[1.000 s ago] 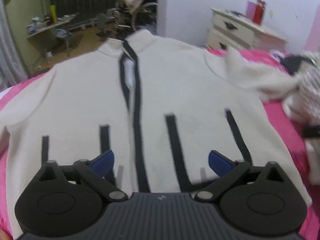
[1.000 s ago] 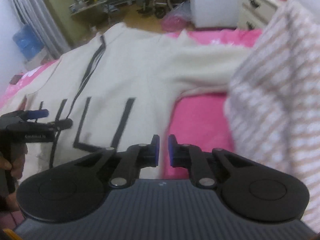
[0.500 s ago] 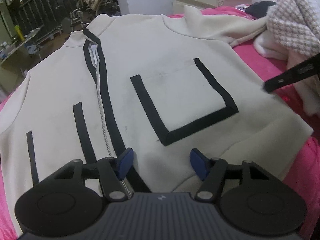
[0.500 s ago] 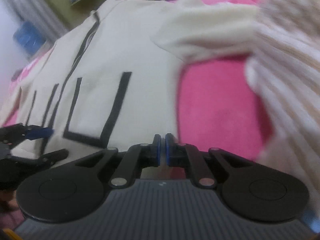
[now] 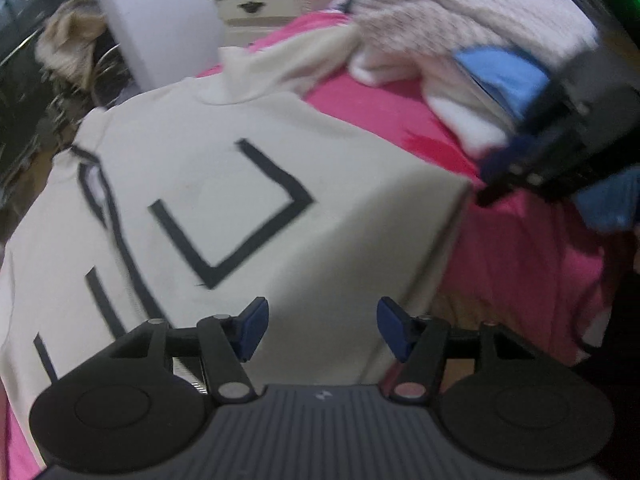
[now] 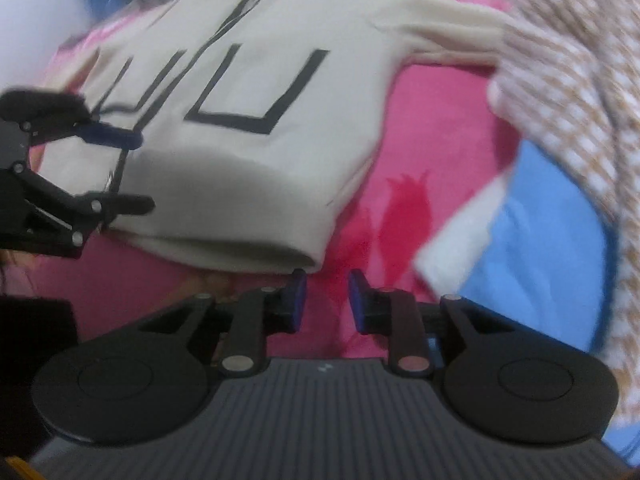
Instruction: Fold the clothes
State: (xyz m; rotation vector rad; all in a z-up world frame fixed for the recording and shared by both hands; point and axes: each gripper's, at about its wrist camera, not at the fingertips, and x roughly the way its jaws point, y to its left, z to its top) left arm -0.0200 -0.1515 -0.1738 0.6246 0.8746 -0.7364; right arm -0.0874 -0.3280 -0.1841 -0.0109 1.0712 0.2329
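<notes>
cream jacket flat on pink bed, both grippers at its hem

cream jacket [image 5: 248,184] spread face up on the pink bedspread [image 5: 520,256], black zip line and black pocket trim showing, one sleeve trailing toward the checked knit pile [image 6: 572,80]. left gripper [image 5: 320,326] poised over the lower hem, pads apart with cloth beneath but not pinched; released, having narrowed a moment ago. right gripper [image 6: 327,300] just off the hem's corner, over bare pink cloth, blue pads slightly parted after just opening, nothing between them. blue and white garment [image 6: 540,248] lying just right of that gripper. cream nightstand [image 5: 264,8] beyond the bed, blurred.
</notes>
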